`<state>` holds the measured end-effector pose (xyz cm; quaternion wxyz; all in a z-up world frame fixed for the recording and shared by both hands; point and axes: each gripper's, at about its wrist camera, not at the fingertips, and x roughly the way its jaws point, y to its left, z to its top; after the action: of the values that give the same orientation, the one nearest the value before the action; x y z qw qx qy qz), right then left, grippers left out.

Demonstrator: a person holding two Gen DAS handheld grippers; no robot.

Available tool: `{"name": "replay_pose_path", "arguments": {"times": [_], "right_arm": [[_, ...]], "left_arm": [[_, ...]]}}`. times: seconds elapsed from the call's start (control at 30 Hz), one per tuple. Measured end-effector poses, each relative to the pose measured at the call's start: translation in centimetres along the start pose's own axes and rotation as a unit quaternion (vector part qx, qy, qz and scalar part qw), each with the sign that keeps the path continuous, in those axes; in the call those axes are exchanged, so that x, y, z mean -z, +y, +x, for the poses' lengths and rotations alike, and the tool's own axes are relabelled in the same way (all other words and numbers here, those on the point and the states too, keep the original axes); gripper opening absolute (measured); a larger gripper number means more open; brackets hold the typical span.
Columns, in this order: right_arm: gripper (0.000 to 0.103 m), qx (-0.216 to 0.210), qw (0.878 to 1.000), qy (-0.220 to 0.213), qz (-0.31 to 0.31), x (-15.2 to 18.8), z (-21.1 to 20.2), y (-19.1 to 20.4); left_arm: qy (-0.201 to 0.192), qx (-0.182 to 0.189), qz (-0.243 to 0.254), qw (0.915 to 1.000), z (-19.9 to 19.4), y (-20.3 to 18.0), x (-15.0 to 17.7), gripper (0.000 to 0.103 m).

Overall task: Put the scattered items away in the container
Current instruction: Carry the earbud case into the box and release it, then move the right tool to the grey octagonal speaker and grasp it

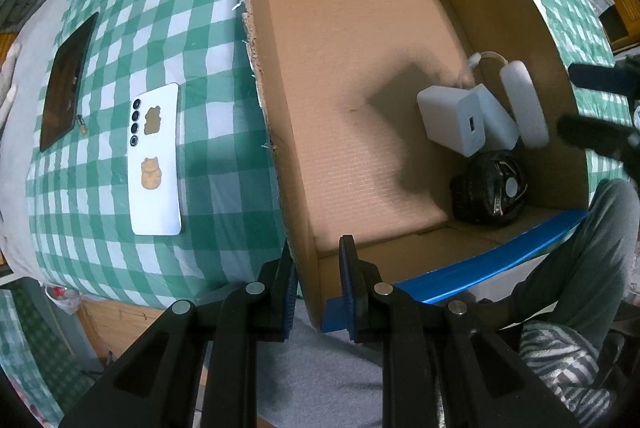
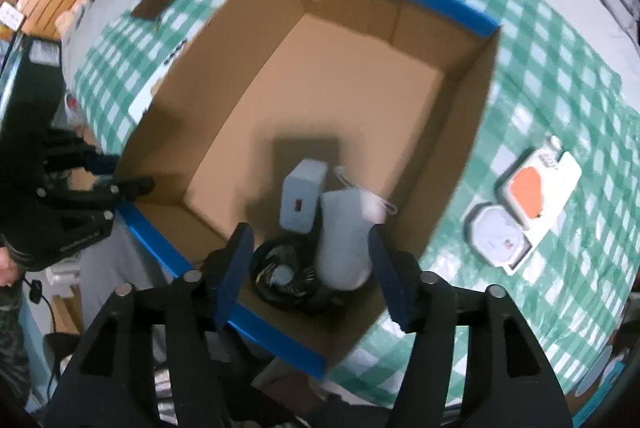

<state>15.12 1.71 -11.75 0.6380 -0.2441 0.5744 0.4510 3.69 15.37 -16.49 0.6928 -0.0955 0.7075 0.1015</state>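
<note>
My left claw (image 1: 316, 268) pinches the box (image 1: 500, 0) wall to keep it steady. My right claw (image 2: 310, 252) is open over the white gadget (image 2: 344, 236), now in the box. The phone (image 1: 156, 160) waits on the worktop; I should lift slowly.

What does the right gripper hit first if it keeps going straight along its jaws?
Most likely the white rounded device lying in the cardboard box. It sits between the open jaws of the right gripper, beside the black fan. Depth is unclear.
</note>
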Motion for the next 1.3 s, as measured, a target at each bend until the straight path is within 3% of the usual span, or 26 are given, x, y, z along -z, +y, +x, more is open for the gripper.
{"name": "replay_pose_path", "arguments": {"times": [0.57,0.93,1.3], "right_arm": [[0.062,0.032,0.997,-0.018,0.067,-0.2,-2.9,-7.5],[0.062,0.045,0.992,0.009,0.117,0.0,0.1,-13.2],[0.062,0.045,0.99,0.033,0.127,0.2,3.4,-16.5]], "left_arm": [[-0.001,0.0,-0.001,1.0,0.0,-0.1,0.1,0.018],[0.0,0.001,-0.001,1.0,0.0,0.0,0.1,0.018],[-0.001,0.001,-0.002,1.0,0.0,0.0,0.1,0.018]]}}
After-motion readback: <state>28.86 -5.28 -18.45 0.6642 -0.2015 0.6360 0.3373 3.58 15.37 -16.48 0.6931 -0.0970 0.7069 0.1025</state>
